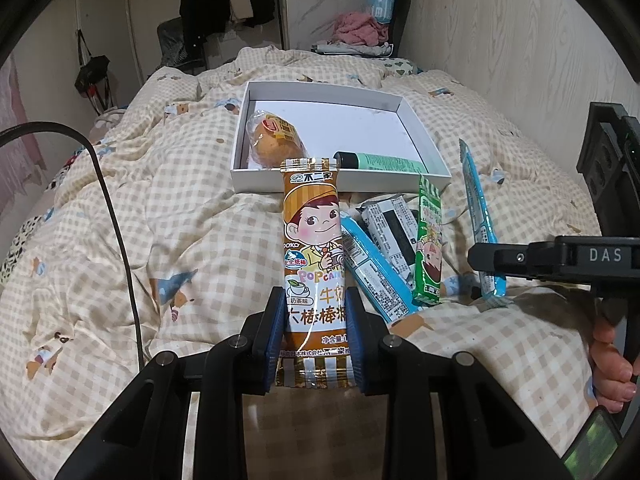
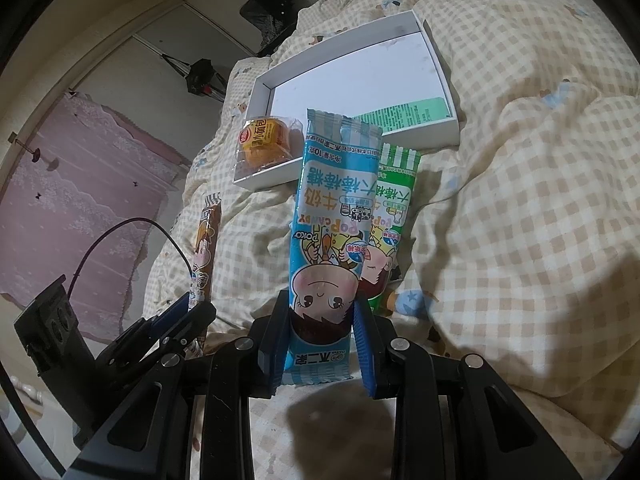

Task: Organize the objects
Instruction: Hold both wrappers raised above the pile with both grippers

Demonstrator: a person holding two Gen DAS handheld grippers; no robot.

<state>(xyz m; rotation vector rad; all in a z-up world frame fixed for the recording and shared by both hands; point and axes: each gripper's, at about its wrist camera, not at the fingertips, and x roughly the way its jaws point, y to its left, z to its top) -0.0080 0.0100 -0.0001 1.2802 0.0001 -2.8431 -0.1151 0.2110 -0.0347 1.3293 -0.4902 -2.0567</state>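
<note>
While gripped: brown packet (between left claw)

A tall brown plastic candy wrapper reads "不二家", "POP CAN" and "奶茶味". A tall blue plastic candy wrapper, upside down, reads "POP CANDY", "POKO", "牛奶". A black gripper body reads "DAS".
</note>
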